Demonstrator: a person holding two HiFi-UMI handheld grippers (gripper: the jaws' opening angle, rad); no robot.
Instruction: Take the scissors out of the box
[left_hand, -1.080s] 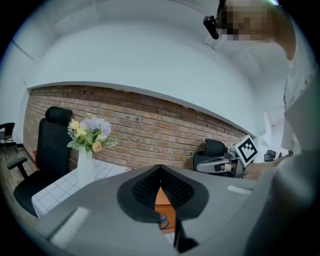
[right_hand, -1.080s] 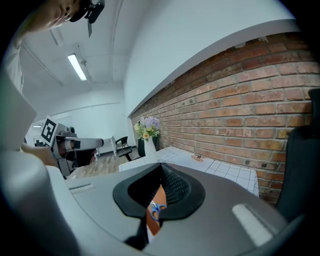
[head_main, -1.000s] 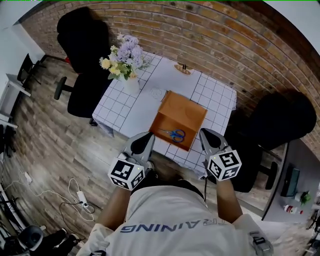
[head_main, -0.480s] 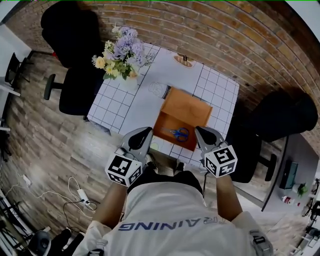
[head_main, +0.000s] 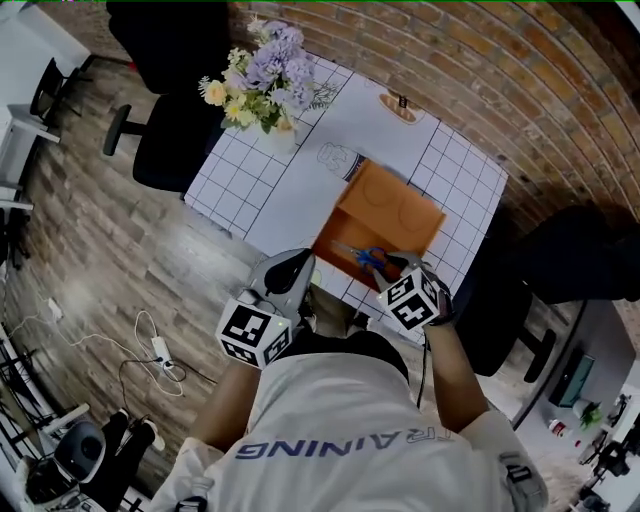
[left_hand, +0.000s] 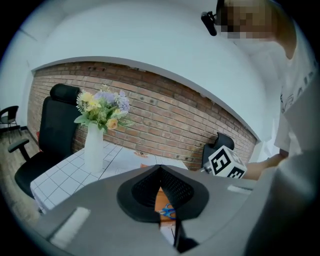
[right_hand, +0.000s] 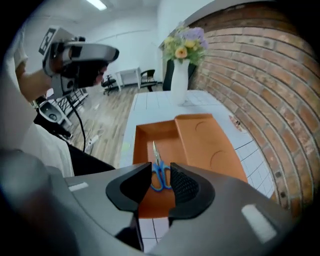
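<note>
An open orange box (head_main: 342, 231) sits near the front edge of the table, its lid (head_main: 405, 208) folded flat behind it. Blue-handled scissors (head_main: 371, 258) (right_hand: 159, 174) lie flat in the tray. My right gripper (head_main: 394, 270) (right_hand: 160, 175) points steeply down over the tray, just above the scissors' handles. Its jaws are opening; the scissors show in the gap beyond them, and the pads do not press on them. My left gripper (head_main: 297, 264) (left_hand: 160, 170) hangs left of the box off the table's front edge, shut and empty. A sliver of the scissors (left_hand: 168, 212) shows past its jaws.
The table (head_main: 255, 185) has a white grid cloth. A white vase of flowers (head_main: 266, 88) stands at its far left corner, and a small flat item (head_main: 398, 106) lies at the back. Black office chairs (head_main: 165, 140) (head_main: 560, 270) flank the table. Cables (head_main: 150, 350) lie on the floor.
My right gripper has dropped and tipped downward over the tray, and its jaws have gone from shut to open. The left gripper has sunk a little beside the box.
</note>
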